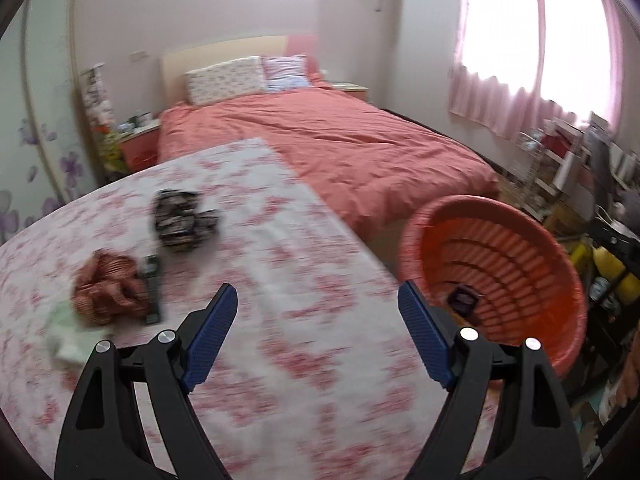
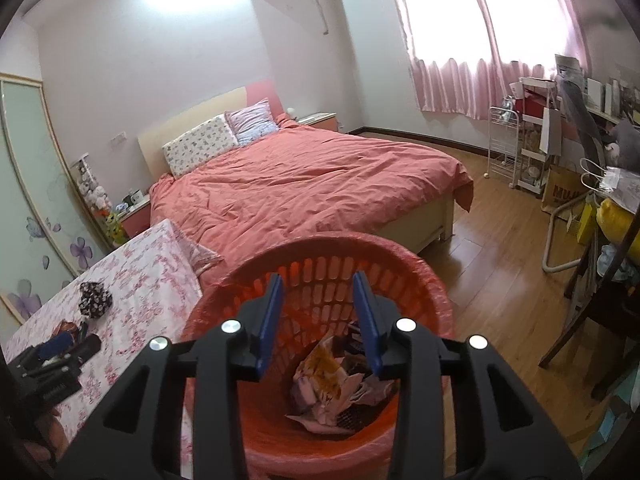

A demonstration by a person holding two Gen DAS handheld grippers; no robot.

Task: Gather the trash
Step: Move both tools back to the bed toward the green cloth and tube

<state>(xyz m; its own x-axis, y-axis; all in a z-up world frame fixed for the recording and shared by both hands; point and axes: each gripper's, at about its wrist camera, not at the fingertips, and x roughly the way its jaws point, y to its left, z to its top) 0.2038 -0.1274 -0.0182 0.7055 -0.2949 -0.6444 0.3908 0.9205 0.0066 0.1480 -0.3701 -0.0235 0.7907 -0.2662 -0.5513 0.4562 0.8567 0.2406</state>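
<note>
Over the red basket my right gripper hangs released and empty; my left gripper, jaws wide, next needs the crumpled wrapper at near left.

The tabletop stood before the foot of the bed, with the basket on the floor just beside its right edge. Crumpled wrappers lay in the basket's bottom. On the tabletop a crumpled wrapper lay farthest back, a second wad nearer and to the left, and a slim remote-like object just right of that wad. The right hand-held gripper hung over the basket; the left hand-held gripper hung above the tabletop's right edge.
</note>
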